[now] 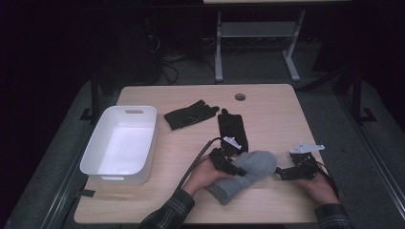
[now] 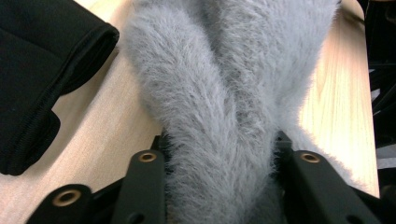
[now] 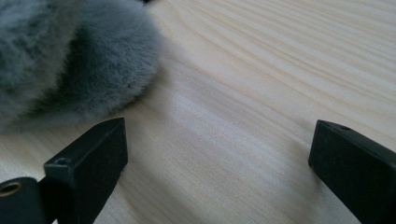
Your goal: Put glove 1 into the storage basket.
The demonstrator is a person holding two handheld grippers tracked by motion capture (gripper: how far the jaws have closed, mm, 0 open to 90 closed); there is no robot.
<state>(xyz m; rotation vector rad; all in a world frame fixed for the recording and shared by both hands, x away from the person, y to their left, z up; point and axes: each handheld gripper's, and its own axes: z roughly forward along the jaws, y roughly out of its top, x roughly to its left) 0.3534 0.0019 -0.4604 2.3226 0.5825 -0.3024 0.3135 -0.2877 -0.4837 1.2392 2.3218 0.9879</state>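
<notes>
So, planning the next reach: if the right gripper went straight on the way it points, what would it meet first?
Probably the fuzzy grey glove, just off its open jaws; straight between them lies bare table.

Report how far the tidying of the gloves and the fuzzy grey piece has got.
Done: nothing is in the white plastic bin yet. In hand: the left gripper has closed on the fuzzy grey knit piece, its fingers pressing the fabric from both sides; the right gripper sits open beside it. Left: both black gloves lie on the wooden table.

A tub (image 1: 95, 164) sits left on the table (image 1: 267, 105), gloves (image 1: 190, 115) behind the sock (image 1: 248, 174).
</notes>
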